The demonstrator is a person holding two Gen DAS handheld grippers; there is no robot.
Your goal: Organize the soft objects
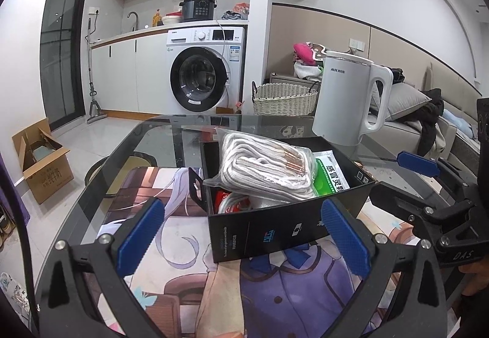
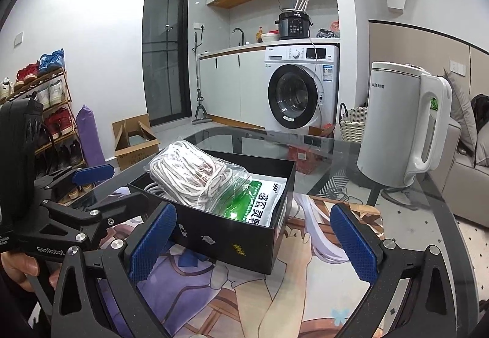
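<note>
**Both grippers empty before a filled box**

A black box (image 1: pixel 275 228) stands on a printed mat (image 1: pixel 171 246) that covers part of a glass table (image 1: pixel 159 136). Inside it lie the soft things: a clear bag of white cord (image 1: pixel 262 169) on top, a green-and-white packet (image 1: pixel 331 174) beside and partly under it, and a red-and-white item (image 1: pixel 227 203) low at the left end, mostly hidden. The bag rises above the rim. A white kettle (image 1: pixel 345 99) stands on the glass just behind the box.

The left gripper (image 1: pixel 244 240) hangs in front of the box's near wall, jaws wide apart and holding nothing. The right gripper (image 2: pixel 253 243) faces the box from the other side, jaws likewise spread and empty; its pads (image 2: pixel 152 243) sit close to the near wall.

Judged risks: the bag is piled high and slippery, so a pinch on loose film alone could let it slide out or tip over the rim. A push on the light box could skid it across the mat toward the kettle. With both grippers close, a reach across the box could make them collide.
</note>
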